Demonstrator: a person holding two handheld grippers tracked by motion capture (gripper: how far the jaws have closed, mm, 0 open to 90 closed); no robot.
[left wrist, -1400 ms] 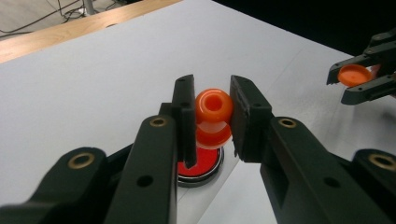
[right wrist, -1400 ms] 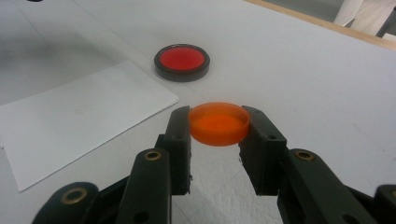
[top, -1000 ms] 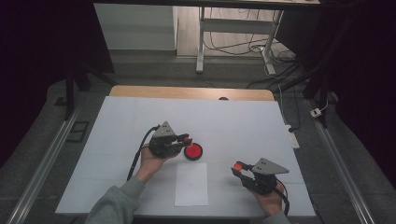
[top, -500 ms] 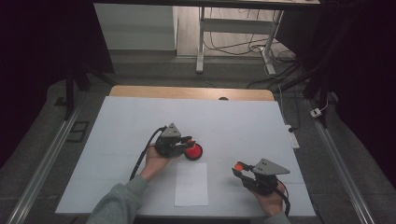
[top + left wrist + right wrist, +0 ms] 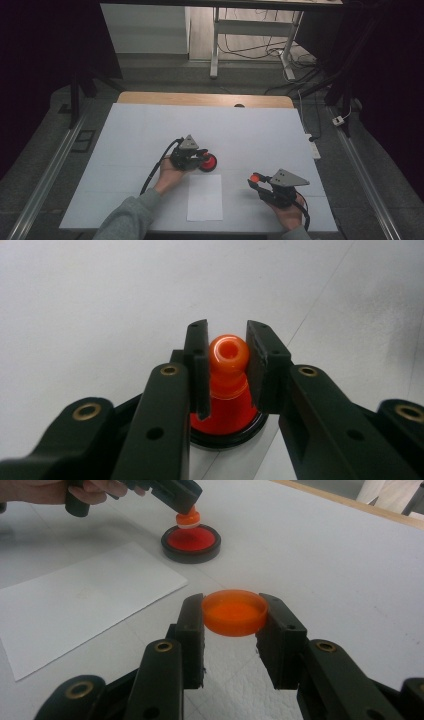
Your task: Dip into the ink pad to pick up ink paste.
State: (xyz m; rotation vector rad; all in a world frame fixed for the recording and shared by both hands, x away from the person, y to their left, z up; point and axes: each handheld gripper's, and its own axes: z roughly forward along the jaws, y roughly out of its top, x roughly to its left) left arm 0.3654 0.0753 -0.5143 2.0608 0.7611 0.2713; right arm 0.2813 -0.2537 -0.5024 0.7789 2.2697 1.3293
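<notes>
two orange pieces, knobbed stamp [image 5: 228, 382] on black-rimmed base, shallow cap [image 5: 234, 612]

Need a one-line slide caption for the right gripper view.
Right gripper holds an orange lid above the white table, while the left gripper grips the orange knob on the red stamp pad beside a paper sheet.

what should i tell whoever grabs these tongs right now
Left tongs: shut on the orange knobbed piece, held over the red, black-rimmed dish.
Right tongs: shut on the orange cap, held above the table, right of the white sheet.
Done: both pieces gripped.
Left: probably seat the knobbed piece, then bring the cap over.
</notes>
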